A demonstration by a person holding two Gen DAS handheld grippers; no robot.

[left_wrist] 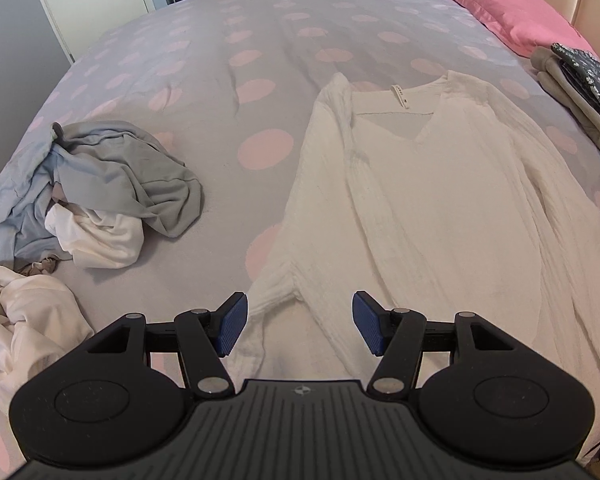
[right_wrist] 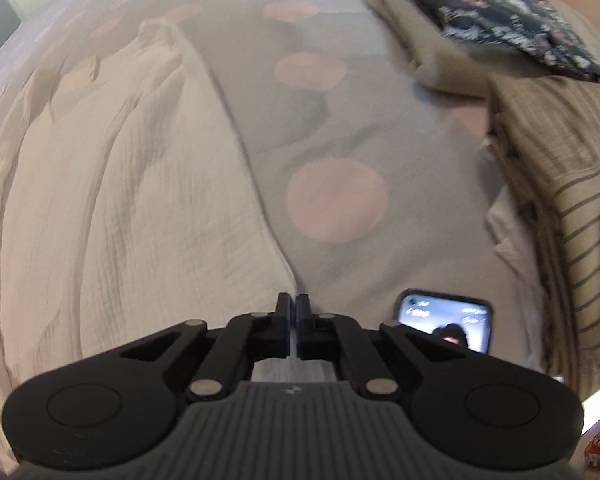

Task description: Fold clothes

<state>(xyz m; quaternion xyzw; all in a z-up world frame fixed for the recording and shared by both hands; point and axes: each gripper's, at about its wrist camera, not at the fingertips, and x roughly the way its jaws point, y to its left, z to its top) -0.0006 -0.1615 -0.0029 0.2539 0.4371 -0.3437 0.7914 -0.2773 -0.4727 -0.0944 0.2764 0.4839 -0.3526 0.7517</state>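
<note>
A white crinkled blouse (left_wrist: 420, 208) lies flat on the bed, neckline pointing away from me. My left gripper (left_wrist: 300, 316) hangs open just over its near left part, where a gathered sleeve cuff (left_wrist: 268, 300) lies; the blue pads (left_wrist: 233, 323) touch nothing. In the right wrist view the blouse (right_wrist: 112, 184) fills the left half. Its right edge runs down to a point at my right gripper (right_wrist: 293, 306), whose jaws are shut with the blouse's corner pinched between them.
The grey bedspread with pink dots (left_wrist: 220, 60) carries a heap of unfolded grey, blue and white clothes (left_wrist: 100, 192) at the left. Folded clothes (left_wrist: 580, 96) and a pink pillow (left_wrist: 500, 4) lie at the right. A lit phone (right_wrist: 446, 320) and a striped garment (right_wrist: 560, 184) lie right of the right gripper.
</note>
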